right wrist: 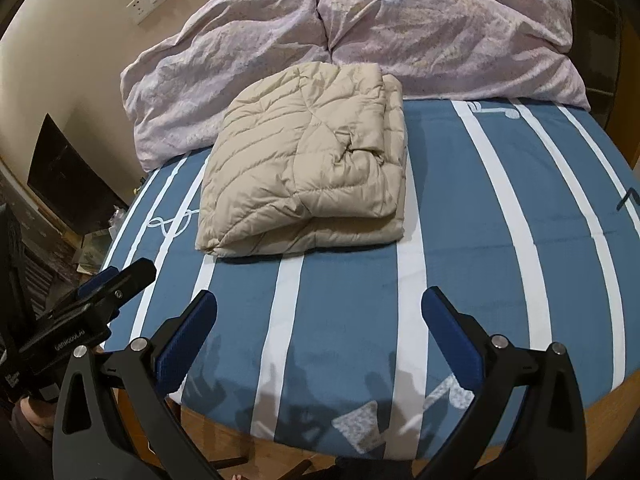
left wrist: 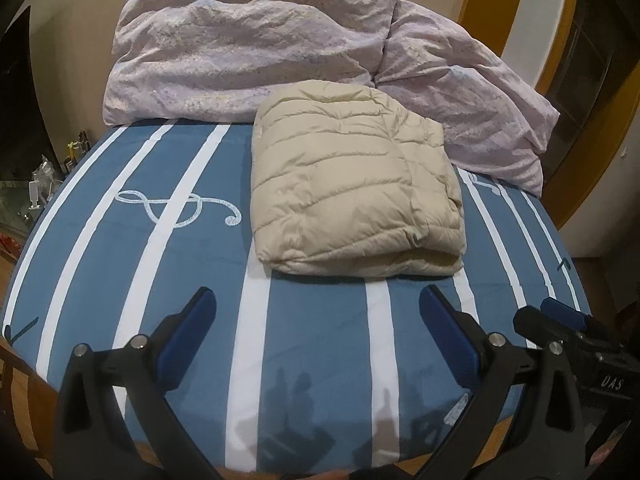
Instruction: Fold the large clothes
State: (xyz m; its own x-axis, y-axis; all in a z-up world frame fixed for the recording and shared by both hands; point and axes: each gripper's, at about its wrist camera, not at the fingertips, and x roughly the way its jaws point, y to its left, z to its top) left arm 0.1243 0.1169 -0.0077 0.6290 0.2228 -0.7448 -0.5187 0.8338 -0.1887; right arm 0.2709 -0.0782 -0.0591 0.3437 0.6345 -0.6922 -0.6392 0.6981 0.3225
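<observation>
Jacket (left wrist: pixel 352 196) aside, the tongs come first: the left gripper (left wrist: pixel 318 316) hangs over the near edge of the bed (left wrist: pixel 312 344) with its blue-padded fingers (left wrist: pixel 200 320) spread wide and nothing between them. The right gripper (right wrist: pixel 320 318) hangs over the same edge, just beside the left one, its fingers (right wrist: pixel 444 324) likewise spread and holding nothing. Both throw shadows on the blue sheet with white stripes. Past the tongs, apart from both, the beige quilted jacket lies folded into a thick rectangular bundle in the middle of the bed, its folded edge facing the near edge. Its far side touches the crumpled pale pink duvet (left wrist: pixel 248 48), which is heaped along the bed's far edge.
</observation>
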